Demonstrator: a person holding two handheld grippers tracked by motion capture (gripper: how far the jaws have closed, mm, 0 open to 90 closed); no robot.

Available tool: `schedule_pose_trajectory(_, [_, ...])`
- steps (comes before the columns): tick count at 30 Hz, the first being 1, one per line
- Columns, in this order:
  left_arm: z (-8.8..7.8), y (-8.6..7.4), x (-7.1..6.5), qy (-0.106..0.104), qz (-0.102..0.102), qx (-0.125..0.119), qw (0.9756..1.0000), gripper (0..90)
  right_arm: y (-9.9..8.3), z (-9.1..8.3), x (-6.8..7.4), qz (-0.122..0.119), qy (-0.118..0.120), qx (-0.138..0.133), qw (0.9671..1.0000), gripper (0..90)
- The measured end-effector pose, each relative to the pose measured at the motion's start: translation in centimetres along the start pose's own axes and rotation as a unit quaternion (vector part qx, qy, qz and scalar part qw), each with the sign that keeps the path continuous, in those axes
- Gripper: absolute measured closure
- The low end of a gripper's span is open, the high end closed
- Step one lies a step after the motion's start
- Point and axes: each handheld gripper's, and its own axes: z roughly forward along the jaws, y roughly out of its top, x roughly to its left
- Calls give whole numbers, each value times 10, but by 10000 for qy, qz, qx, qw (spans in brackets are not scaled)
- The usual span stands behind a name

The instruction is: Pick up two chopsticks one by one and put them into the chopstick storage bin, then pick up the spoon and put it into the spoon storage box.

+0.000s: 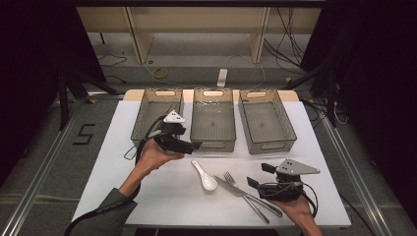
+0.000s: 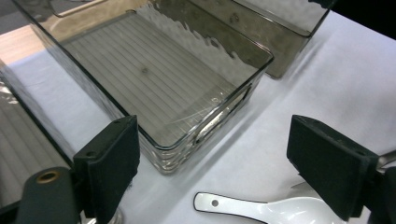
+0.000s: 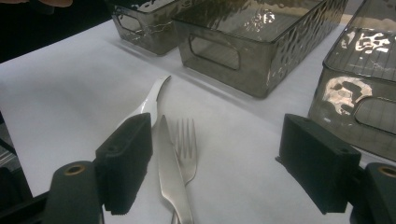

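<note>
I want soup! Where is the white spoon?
In the high view, the white spoon lies on the table's near middle, just left of the fork and knife, in front of the middle bin.

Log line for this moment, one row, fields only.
left gripper: open, empty, near middle bin | right gripper: open, empty | spoon, knife, fork: on table | bins: empty

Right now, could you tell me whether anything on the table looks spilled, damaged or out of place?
Nothing stands out. The three bins sit empty in a row, and the spoon, knife and fork lie loose on the white table.
</note>
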Motion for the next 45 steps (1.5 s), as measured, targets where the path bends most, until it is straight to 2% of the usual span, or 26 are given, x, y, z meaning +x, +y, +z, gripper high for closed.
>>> schedule_pose_trajectory(6, [10, -3, -7, -1, 120, 138, 9998, 176, -1, 0, 0, 0, -14, -5, 10000, 266])
schedule_pose_trajectory(9, [13, -4, -9, -41, 166, 207, 9996, 250, -1, 0, 0, -33, -7, 33, 10000, 266])
schedule_pose_trajectory(11, [16, -5, -12, -16, 213, 270, 9994, 330, -1, 0, 0, -34, -15, 33, 10000, 266])
schedule_pose_trajectory(14, [21, -8, -13, -75, 302, 286, 9991, 513, -1, 1, -1, -1, -24, 27, 10000, 266])
schedule_pose_trajectory(16, [25, -12, -13, -190, 389, 302, 9986, 642, -1, 1, -1, -8, -20, 40, 10000, 266])
schedule_pose_trajectory(19, [30, -17, -16, -193, 523, 480, 9973, 782, -1, 2, 0, -61, -41, 74, 9999, 266])
schedule_pose_trajectory(22, [36, -21, -19, -259, 615, 525, 9964, 887, -1, 2, 1, -61, -36, 61, 10000, 266])
schedule_pose_trajectory(26, [48, -27, -20, -262, 596, 770, 9949, 890, -1, 2, 2, -84, -30, 91, 9999, 266])
schedule_pose_trajectory(30, [60, -32, -21, -247, 672, 958, 9928, 890, -1, 1, 2, -64, -44, 62, 10000, 267])
schedule_pose_trajectory(34, [71, -41, -16, -236, 680, 1168, 9905, 890, -1, 2, 3, -95, -41, 95, 9999, 267])
schedule_pose_trajectory(38, [73, -42, -15, -233, 729, 1341, 9880, 891, -1, -1, 5, -162, -74, 71, 9998, 266])
schedule_pose_trajectory(42, [73, -45, -15, -214, 770, 1458, 9861, 891, -1, -2, 4, -126, -108, 83, 9998, 266])
schedule_pose_trajectory(45, [71, -46, -16, -155, 880, 1645, 9823, 891, -1, -1, 5, -152, -102, 73, 9998, 267])
